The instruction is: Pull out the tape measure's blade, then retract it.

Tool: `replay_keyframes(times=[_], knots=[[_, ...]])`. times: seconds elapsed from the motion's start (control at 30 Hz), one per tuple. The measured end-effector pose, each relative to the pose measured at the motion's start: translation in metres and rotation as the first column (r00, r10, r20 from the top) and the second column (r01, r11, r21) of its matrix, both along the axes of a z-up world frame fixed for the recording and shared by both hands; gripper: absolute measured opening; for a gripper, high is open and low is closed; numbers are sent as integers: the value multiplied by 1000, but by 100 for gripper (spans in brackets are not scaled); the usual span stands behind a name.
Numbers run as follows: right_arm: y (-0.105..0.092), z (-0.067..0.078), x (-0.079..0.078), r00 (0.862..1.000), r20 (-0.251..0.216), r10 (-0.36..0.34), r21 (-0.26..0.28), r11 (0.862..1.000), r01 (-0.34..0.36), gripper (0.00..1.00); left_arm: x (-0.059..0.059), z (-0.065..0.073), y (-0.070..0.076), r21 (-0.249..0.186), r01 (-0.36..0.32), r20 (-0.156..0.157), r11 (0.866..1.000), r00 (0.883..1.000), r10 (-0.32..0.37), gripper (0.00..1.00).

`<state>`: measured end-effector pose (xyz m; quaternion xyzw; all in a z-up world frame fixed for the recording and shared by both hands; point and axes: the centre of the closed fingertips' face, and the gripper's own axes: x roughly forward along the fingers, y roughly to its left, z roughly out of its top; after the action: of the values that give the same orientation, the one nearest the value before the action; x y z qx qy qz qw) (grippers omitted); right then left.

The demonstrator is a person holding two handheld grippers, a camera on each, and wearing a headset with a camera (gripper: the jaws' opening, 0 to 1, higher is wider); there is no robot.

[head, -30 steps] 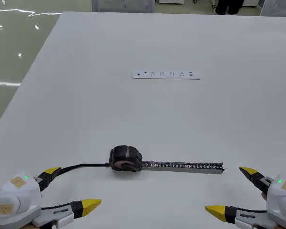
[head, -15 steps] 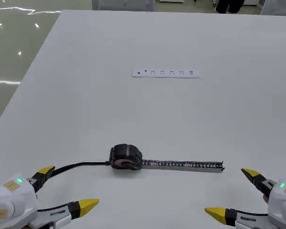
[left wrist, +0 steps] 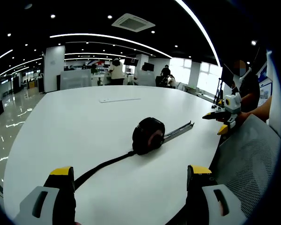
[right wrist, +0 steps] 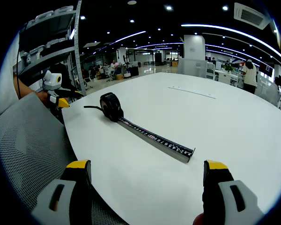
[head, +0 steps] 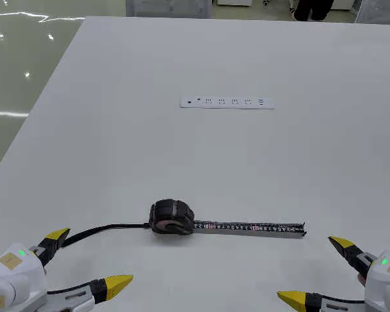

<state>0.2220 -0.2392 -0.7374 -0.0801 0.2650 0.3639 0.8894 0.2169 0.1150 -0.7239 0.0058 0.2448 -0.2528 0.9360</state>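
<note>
A black tape measure (head: 171, 217) lies on the white table (head: 214, 156), its blade (head: 250, 227) pulled out to the right and lying flat. A black strap (head: 104, 230) trails left from the case. My left gripper (head: 88, 262) hovers open at the near left, a short way from the strap's end, holding nothing. My right gripper (head: 318, 270) hovers open at the near right, just beyond the blade tip. The left gripper view shows the case (left wrist: 148, 135) ahead between the yellow-tipped fingers (left wrist: 62, 171). In the right gripper view the blade tip (right wrist: 186, 153) lies ahead.
A white power strip (head: 226, 102) lies flat at the middle of the table, far from the tape. The table's left edge drops to a glossy floor (head: 19, 58). People stand in the background (left wrist: 115, 71).
Both grippers have drawn back a little toward the near edge. The tape measure and its blade have stayed put.
</note>
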Motion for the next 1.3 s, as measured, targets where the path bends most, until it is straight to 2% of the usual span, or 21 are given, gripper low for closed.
replay_keyframes(times=[1.3], knots=[[4, 1, -1, 1000, 2, -3, 9, 1000, 3, 97, -2, 4, 1, -10, -8, 4, 1000, 1000, 8, 97]])
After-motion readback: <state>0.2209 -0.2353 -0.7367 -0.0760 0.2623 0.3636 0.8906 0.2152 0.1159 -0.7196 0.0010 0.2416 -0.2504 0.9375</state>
